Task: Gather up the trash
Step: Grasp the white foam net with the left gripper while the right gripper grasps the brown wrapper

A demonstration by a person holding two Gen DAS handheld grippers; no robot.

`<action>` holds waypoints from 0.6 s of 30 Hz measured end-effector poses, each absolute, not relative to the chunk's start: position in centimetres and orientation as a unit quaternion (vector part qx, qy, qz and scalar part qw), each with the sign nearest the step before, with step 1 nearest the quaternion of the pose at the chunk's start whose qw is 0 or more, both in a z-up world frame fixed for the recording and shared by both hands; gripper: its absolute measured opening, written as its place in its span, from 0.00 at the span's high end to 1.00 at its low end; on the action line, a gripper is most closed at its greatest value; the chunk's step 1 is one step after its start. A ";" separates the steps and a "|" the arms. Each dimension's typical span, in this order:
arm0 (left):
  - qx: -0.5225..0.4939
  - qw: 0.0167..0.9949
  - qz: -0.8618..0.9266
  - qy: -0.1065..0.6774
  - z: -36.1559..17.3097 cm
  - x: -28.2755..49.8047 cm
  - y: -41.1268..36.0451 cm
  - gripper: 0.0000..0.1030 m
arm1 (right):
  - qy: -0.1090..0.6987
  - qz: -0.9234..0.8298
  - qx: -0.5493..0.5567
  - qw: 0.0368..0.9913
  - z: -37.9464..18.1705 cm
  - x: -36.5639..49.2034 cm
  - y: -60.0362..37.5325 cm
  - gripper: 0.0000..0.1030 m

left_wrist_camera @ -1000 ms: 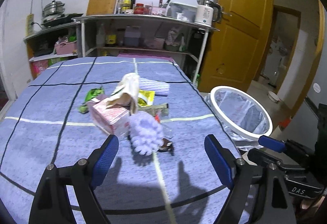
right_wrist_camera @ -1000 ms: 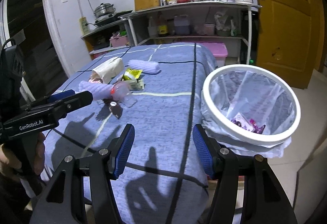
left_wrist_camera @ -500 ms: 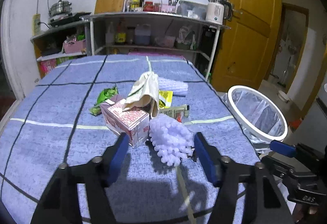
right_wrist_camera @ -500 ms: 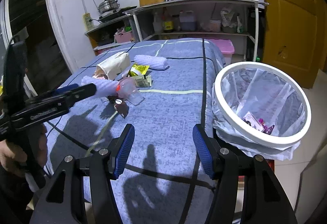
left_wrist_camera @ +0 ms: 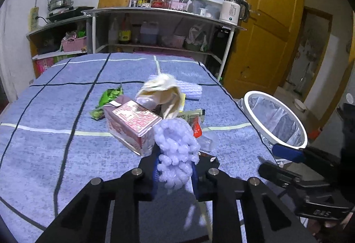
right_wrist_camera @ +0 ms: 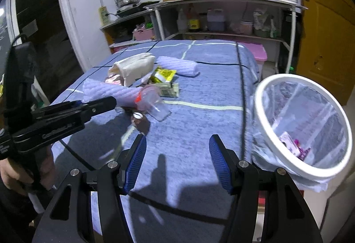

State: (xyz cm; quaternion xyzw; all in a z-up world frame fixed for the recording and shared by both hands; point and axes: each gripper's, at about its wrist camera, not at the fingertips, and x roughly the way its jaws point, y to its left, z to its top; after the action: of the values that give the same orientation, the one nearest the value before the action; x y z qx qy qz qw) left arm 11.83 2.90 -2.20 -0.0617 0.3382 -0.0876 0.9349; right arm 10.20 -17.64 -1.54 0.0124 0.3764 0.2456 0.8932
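Left gripper (left_wrist_camera: 175,173) pinches the purple foam sleeve (left_wrist_camera: 176,145); lift gently, it probably squashes. Right gripper (right_wrist_camera: 176,162) gapes empty.

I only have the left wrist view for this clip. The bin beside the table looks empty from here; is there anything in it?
Observer: Yes. The right wrist view looks into the white-rimmed bin; a small pink-and-white packet and some purple scraps lie at the bottom of its liner.
Operator: And the right gripper, is it carrying anything?
Observer: No. The right gripper is open with only the blue tablecloth between its fingers.
Operator: What sits just past the lavender foam wrap the left gripper holds?
Observer: A clear plastic cup lies on its side against the lavender foam wrap, which the left gripper is shut on.
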 end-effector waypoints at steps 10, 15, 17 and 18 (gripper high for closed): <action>-0.082 0.939 -0.088 0.322 -0.9 10.0 4.8 0.78 | 0.394 0.294 -0.020 0.870 -3.1 12.4 -13.0 0.46; -0.086 0.939 -0.088 0.322 -1.0 9.7 5.4 0.78 | 0.408 0.308 -0.034 0.859 -3.8 14.1 -11.5 0.51; -0.089 0.939 -0.086 0.321 -1.0 9.5 5.8 0.78 | 0.414 0.314 -0.035 0.854 -4.1 14.5 -11.0 0.56; -0.090 0.939 -0.086 0.321 -1.1 9.5 5.9 0.78 | 0.415 0.317 -0.038 0.852 -4.1 14.6 -10.8 0.58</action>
State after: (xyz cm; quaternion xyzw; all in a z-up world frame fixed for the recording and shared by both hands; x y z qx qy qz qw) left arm 9.46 5.93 -1.06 -0.0902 0.3210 -0.0857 0.9389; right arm 14.62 -10.80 -4.14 -0.0377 0.4151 0.3171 0.8519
